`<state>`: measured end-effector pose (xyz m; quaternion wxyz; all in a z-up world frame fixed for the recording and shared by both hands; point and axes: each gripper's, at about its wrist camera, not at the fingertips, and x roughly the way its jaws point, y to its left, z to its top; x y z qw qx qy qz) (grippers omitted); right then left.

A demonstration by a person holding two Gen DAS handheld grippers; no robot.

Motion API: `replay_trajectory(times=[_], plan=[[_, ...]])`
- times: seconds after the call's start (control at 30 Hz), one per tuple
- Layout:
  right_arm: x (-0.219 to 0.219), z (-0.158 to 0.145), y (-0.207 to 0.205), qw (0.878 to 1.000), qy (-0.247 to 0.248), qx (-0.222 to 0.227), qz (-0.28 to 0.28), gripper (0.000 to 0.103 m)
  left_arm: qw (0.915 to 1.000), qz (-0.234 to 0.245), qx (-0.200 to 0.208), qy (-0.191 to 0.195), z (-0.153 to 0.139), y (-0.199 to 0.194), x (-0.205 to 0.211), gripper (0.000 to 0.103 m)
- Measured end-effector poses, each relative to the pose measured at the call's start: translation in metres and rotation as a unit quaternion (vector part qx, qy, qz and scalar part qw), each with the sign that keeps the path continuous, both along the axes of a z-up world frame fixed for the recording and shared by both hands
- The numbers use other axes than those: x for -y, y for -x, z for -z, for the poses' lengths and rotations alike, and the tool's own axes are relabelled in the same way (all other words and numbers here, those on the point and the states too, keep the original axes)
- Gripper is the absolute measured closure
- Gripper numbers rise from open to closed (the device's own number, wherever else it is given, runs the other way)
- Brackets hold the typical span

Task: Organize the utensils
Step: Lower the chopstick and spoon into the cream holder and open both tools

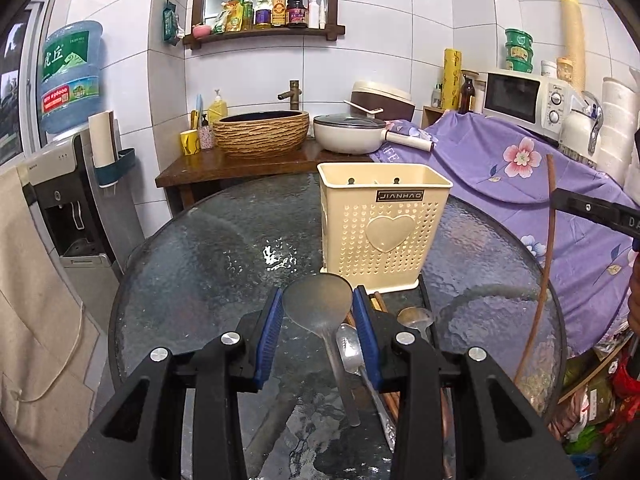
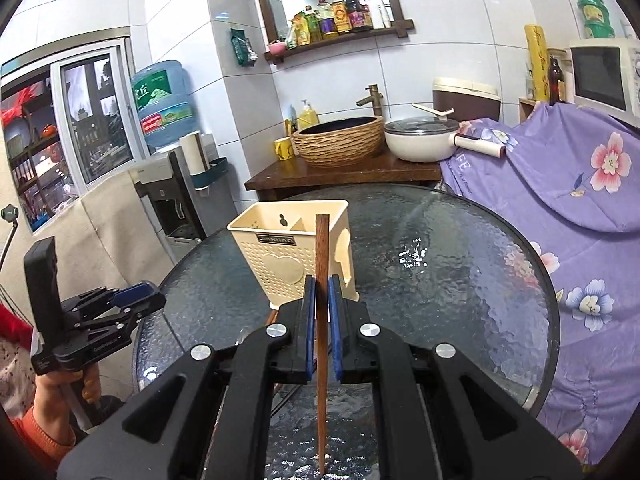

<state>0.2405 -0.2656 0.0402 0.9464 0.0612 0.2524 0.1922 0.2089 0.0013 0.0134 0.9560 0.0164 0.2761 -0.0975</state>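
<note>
We hold a chopstick [image 2: 321, 280] upright, clamped in our right claw [image 2: 319, 292], with the holder [image 2: 280, 256] just beyond; our left claw [image 1: 318, 312] grips a ladle [image 1: 318, 304].

The left gripper [image 1: 318, 308] clamps a spoon's bowl while the right gripper [image 2: 319, 300] pinches a chopstick upright.

Left gripper [image 1: 318, 308]: black angular frame, silver round screws, ribbed blue pads.
Right gripper [image 2: 319, 300]: matching black frame, silver screws, blue pads.
Sleeve [image 2: 36, 432]: orange cuff, red garment above.
</note>
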Motion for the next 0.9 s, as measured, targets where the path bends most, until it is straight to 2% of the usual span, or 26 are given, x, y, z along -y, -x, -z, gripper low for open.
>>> replay_trajectory(times=[0.37,0.53,0.63,0.8,0.9], plan=[[-0.005,-0.023,-0.002,1.000,0.004,0.019,-0.017,0.096,0.9997,0.017,0.015,-0.007,-0.022,-0.011,0.009,0.068],[-0.010,-0.047,-0.012,0.999,-0.005,0.020,-0.034,0.096,0.9994,0.030,0.016,0.004,-0.042,-0.025,0.011,0.068],[-0.009,-0.073,-0.024,0.999,-0.025,0.024,-0.039,0.096,0.9983,0.044,0.026,0.028,-0.073,-0.036,0.009,0.068],[-0.012,-0.126,-0.045,0.997,-0.044,0.060,-0.032,0.096,0.9945,0.049,0.081,0.046,-0.139,-0.057,0.019,0.068],[-0.015,-0.153,-0.064,0.995,-0.060,0.077,-0.017,0.096,0.9930,0.050,0.089,0.058,-0.160,-0.076,0.031,0.068]])
